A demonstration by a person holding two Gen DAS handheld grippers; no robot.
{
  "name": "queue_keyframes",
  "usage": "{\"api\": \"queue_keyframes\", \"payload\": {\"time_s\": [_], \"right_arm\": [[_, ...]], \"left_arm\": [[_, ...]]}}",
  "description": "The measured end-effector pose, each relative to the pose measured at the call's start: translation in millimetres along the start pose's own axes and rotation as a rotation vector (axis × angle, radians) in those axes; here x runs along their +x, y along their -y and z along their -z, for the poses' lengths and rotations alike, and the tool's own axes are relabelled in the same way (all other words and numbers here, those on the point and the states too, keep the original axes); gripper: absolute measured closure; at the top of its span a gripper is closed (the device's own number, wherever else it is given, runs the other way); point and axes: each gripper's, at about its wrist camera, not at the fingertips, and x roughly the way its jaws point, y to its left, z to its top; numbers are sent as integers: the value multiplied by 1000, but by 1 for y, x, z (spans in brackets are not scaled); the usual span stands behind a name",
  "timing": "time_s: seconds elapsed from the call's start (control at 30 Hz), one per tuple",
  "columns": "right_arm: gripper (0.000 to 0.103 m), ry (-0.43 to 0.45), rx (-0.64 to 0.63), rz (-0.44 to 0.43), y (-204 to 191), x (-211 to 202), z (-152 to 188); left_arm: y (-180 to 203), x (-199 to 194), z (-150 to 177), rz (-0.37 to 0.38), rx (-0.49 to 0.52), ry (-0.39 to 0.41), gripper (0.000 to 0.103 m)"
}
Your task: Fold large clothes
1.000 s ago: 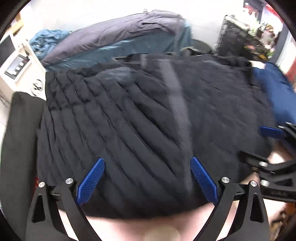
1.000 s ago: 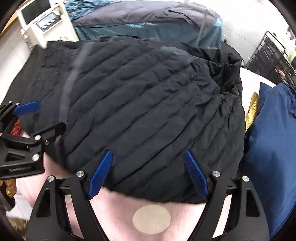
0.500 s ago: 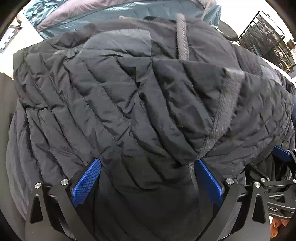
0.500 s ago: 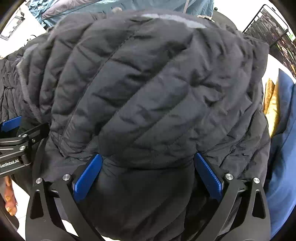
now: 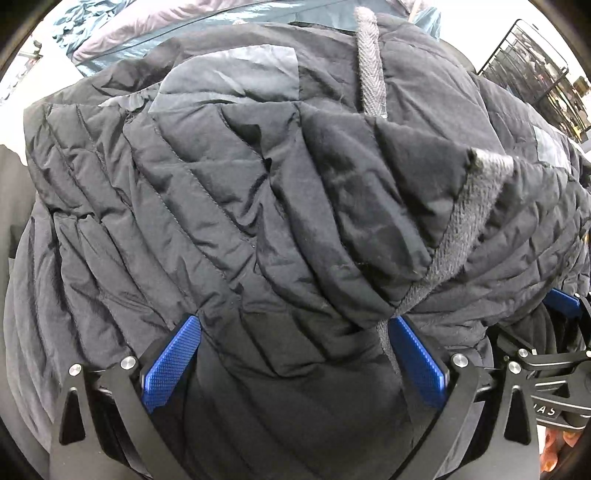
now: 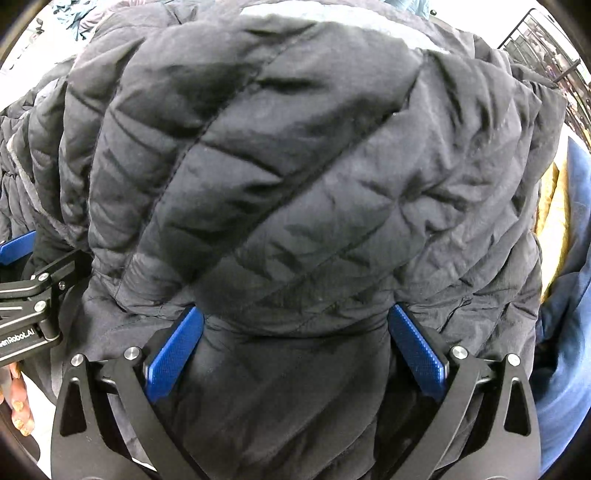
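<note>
We look steeply down from both wrist cameras, pressed close against the black quilted puffer jacket (image 5: 258, 221) that fills each view. Both views share it, and each catches the other gripper at its edge.

A home room: heaped bedding (image 5: 155, 29) and a wire rack (image 5: 535, 70).

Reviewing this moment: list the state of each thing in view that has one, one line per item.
black quilted jacket: bunched and creased, part folded over, filling both wrist views.
grey woven tape: lying along the folded edge, end frayed.
left gripper: jaws wide, jacket fabric between them.
right gripper: jaws wide after just opening, jacket fabric bulging between the pads.
blue garment: crumpled beside the jacket.
</note>
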Motion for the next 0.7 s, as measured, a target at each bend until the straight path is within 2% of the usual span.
{"api": "queue_keyframes", "payload": {"time_s": [0.13, 0.27, 0.43, 0.7], "right_arm": [[4, 24, 0, -10, -3, -2, 0], [4, 48, 6, -33, 4, -13, 15], [5, 42, 9, -64, 16, -25, 20], [5, 149, 12, -93, 45, -60, 50]], "left_arm": [[2, -8, 8, 5, 4, 21, 4], [-1, -23, 22, 21, -13, 60, 5], [0, -46, 45, -1, -23, 97, 5], [-24, -94, 94, -12, -37, 189, 6]]}}
